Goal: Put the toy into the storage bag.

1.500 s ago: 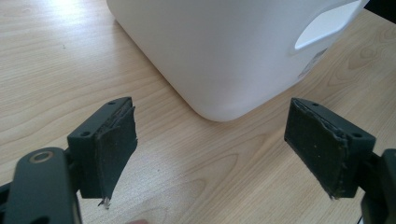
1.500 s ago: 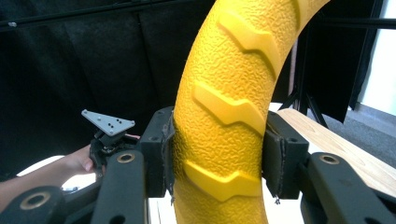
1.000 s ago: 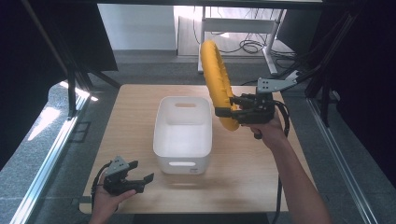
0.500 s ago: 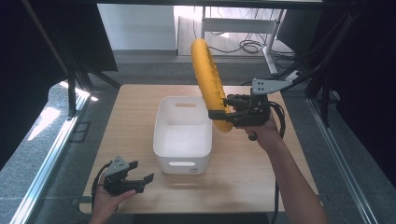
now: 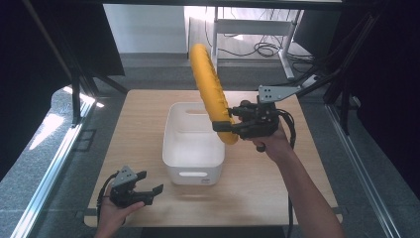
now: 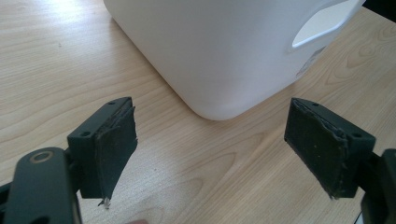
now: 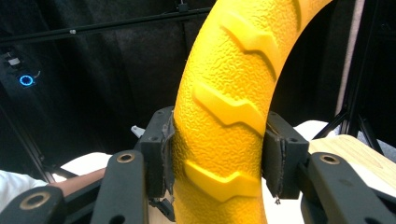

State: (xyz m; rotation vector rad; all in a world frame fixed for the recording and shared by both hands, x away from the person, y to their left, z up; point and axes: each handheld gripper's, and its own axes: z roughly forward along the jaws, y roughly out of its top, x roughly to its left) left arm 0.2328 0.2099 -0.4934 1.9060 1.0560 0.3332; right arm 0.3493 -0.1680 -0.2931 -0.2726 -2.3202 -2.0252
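A: We've got the worktop (image 5: 148, 114) under everything, the white bin (image 5: 193, 144) at its middle, and the yellow ring (image 5: 210, 94) up in the air at about two o'clock of the bin, leaning over its far-right rim.

B: Right tool (image 5: 234, 128) is clamped on the ring's lowest part — a low pinch on a tall thing. We'd judge it could swing or twist in the pads and clip the rim.

A: Or we let go early and it lands outside. Left tool (image 5: 148, 194) rests at seven o'clock, jaws apart — holding nothing, so the bin could slide if knocked.
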